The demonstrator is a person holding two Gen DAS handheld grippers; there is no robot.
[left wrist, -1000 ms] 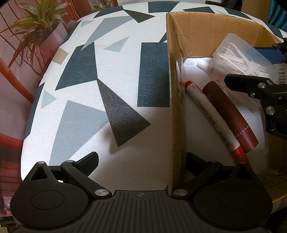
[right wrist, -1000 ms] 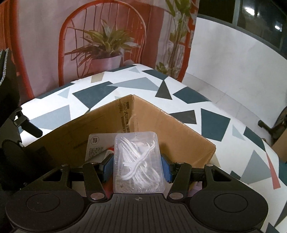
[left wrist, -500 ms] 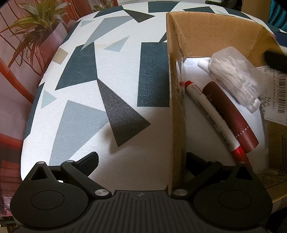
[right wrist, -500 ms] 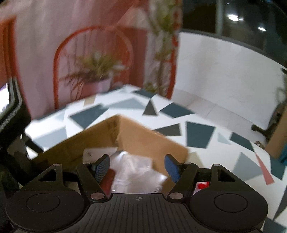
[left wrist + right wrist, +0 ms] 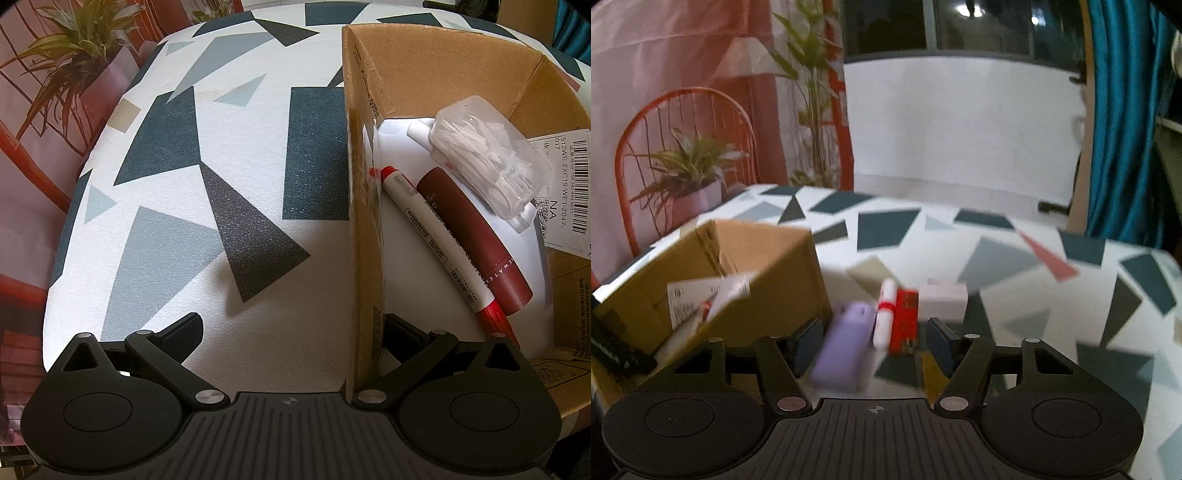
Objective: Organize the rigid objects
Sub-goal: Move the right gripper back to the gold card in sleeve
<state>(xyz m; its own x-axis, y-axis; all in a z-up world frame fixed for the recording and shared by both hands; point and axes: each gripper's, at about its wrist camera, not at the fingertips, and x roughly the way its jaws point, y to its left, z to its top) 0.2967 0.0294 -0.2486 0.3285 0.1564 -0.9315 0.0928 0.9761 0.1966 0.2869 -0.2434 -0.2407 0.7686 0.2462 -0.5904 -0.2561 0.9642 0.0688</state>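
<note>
The left gripper point(image 5: 291, 334) stands wide apart, straddling the near wall of the cardboard box point(image 5: 364, 229): one finger lies outside on the tabletop point(image 5: 236, 122), the other inside the box, and neither pad presses the cardboard, so nothing is grasped. The box sits toward the right part of the patterned tabletop, its wall running away from the camera. Inside it, on a white floor, a white marker with red ends point(image 5: 439, 240) lies side by side with a dark red tube point(image 5: 476, 240), the two touching along their length. Farther in, a clear plastic case of white floss picks point(image 5: 487, 155) rests on top of a white item, close to the far corner and just beside a shipping label point(image 5: 569, 184) on the right wall.

In the right wrist view, which is blurred, the right gripper point(image 5: 875, 341) is released, its jaws having just been closing a little with nothing clasped between them. Beyond the fingers, on the tabletop just beside the box point(image 5: 738, 280), lies a cluster: a lilac case point(image 5: 846, 347), a white tube with a red band point(image 5: 886, 317), a red box point(image 5: 905, 321) and a small white box point(image 5: 942, 301), close together. Whether they touch one another I cannot tell. A potted plant point(image 5: 687, 173) stands beyond the tabletop's far left edge.
</note>
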